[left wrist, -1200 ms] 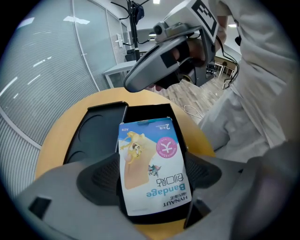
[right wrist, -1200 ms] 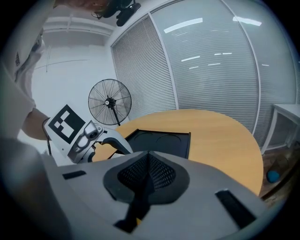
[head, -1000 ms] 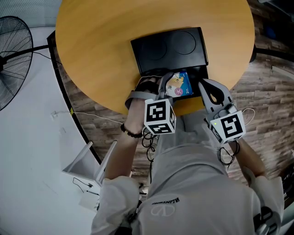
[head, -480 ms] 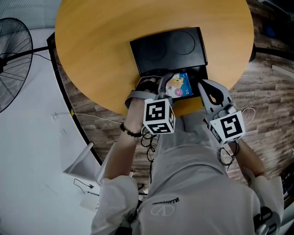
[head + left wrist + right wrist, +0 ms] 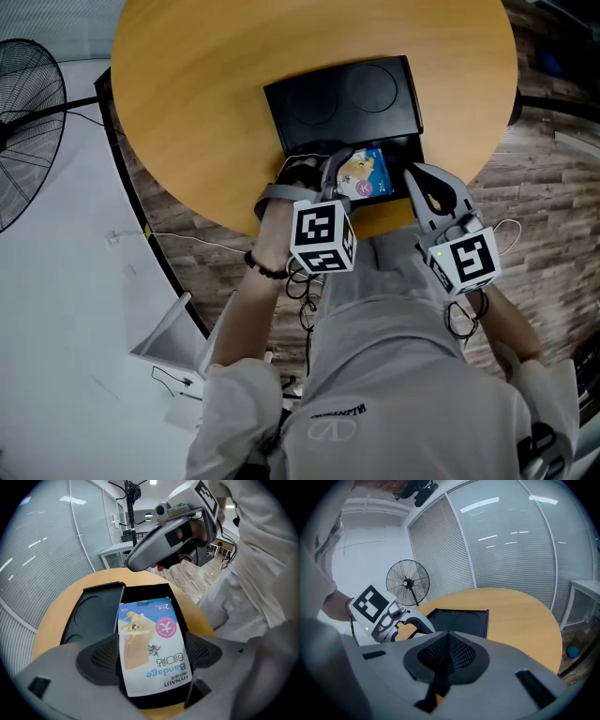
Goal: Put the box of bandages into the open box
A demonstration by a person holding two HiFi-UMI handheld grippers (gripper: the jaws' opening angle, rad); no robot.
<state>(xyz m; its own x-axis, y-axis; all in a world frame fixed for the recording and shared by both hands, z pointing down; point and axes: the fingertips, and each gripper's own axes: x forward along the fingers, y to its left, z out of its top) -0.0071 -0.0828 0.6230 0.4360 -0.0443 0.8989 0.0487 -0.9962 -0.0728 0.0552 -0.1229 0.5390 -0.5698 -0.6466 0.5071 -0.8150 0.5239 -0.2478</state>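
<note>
My left gripper (image 5: 152,656) is shut on the box of bandages (image 5: 151,644), a flat blue-and-white pack with a pink circle, also seen in the head view as the box of bandages (image 5: 364,174). It hangs just over the near compartment of the open black box (image 5: 339,105), whose lid part with two round recesses lies farther off on the round wooden table (image 5: 216,84). My right gripper (image 5: 443,660) is shut with nothing in it, and stays at the table's near edge, right of the pack (image 5: 424,192).
A standing fan (image 5: 28,117) is on the floor to the left of the table. A white stand (image 5: 173,333) with cables sits by the person's left side. The person's torso fills the lower head view.
</note>
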